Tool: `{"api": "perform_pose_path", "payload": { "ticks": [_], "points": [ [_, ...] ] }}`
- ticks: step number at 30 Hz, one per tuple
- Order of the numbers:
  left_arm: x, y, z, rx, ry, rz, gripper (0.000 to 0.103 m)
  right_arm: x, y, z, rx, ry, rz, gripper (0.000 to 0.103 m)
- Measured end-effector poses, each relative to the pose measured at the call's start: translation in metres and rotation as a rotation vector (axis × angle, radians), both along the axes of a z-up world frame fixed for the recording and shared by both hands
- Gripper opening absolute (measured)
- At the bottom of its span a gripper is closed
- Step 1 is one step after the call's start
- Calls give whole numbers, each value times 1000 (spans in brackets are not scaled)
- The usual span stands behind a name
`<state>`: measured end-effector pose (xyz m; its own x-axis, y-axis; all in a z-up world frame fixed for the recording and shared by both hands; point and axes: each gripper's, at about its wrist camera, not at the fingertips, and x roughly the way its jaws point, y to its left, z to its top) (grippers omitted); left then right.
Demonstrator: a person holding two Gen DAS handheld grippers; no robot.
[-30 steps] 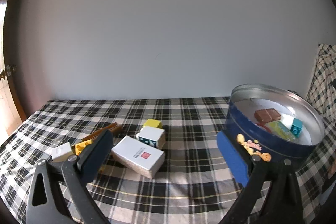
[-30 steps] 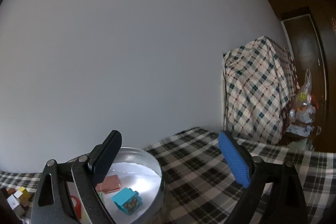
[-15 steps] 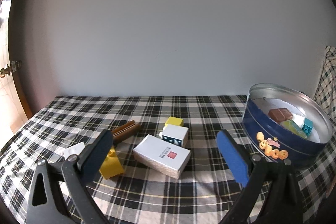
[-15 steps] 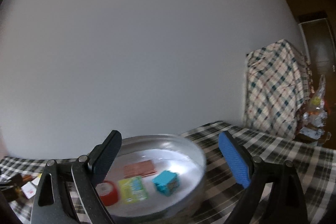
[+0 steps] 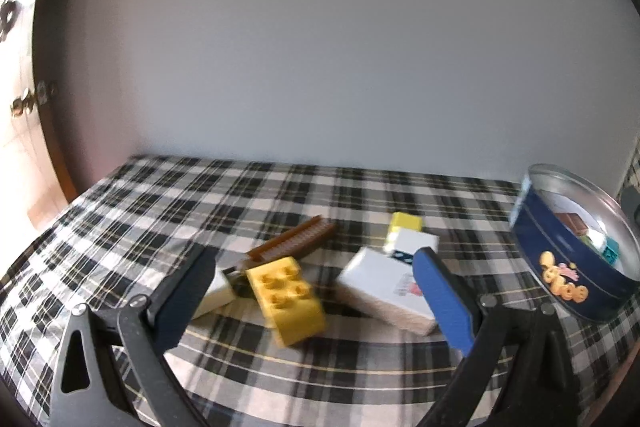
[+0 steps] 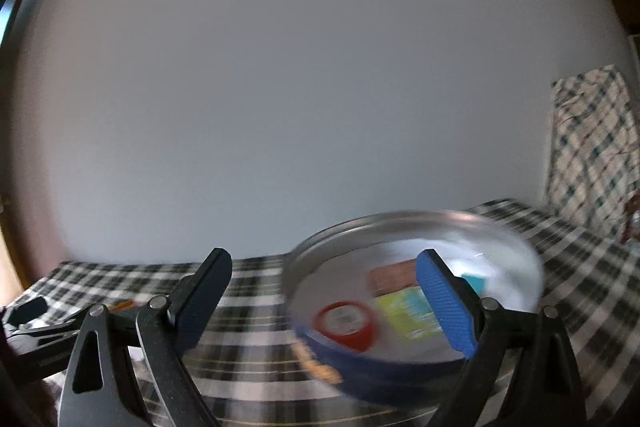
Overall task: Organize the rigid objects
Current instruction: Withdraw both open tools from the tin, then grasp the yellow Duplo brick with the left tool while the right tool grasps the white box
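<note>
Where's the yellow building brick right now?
In the left wrist view, the yellow building brick lies on the plaid cloth between the open left tongs, left of the white box, with the brown comb just behind it.

**No legible text**

Blue tin (image 5: pixel 560 259) carries yellow lettering and a figure on its wall (too blurred to read). White box (image 5: pixel 384 287) has a small red mark on top, also unreadable.

One tin (image 5: pixel 560 267), two white boxes (image 5: pixel 384 291), one comb (image 5: pixel 296 241).
</note>
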<state>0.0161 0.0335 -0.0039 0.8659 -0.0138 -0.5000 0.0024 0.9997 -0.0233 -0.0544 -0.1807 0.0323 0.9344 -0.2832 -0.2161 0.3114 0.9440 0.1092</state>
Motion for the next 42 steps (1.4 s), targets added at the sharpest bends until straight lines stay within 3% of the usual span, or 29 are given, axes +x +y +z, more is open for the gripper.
{"api": "perform_pose_path", "payload": {
  "ticks": [4, 8, 12, 19, 27, 28, 30, 33, 38, 42],
  "points": [
    [7, 23, -3, -28, 34, 33, 100, 11, 23, -2, -4, 28, 63, 95],
    [16, 43, -4, -6, 59, 60, 100, 32, 41, -7, 11, 112, 136, 95],
    [23, 58, -4, -35, 80, 96, 97, 49, 57, -11, 16, 182, 231, 95],
    [24, 60, -4, -67, 110, 78, 97, 89, 86, -31, -4, 391, 471, 95],
    [25, 85, 7, -118, 85, 147, 97, 122, 119, -52, -48, 559, 571, 94],
    [25, 88, 7, -125, 85, 153, 97, 126, 124, -54, -54, 574, 577, 93],
    [26, 90, 5, -138, 96, 156, 97, 133, 130, -60, -74, 615, 576, 65],
    [27, 84, 4, -135, 105, 127, 97, 138, 134, -66, -75, 656, 585, 48],
    [22, 62, 3, -118, 87, 27, 97, 121, 119, -63, -21, 638, 584, 43],
    [24, 34, -5, -65, 137, -67, 91, 95, 97, -55, -17, 585, 549, 43]
  ]
}}
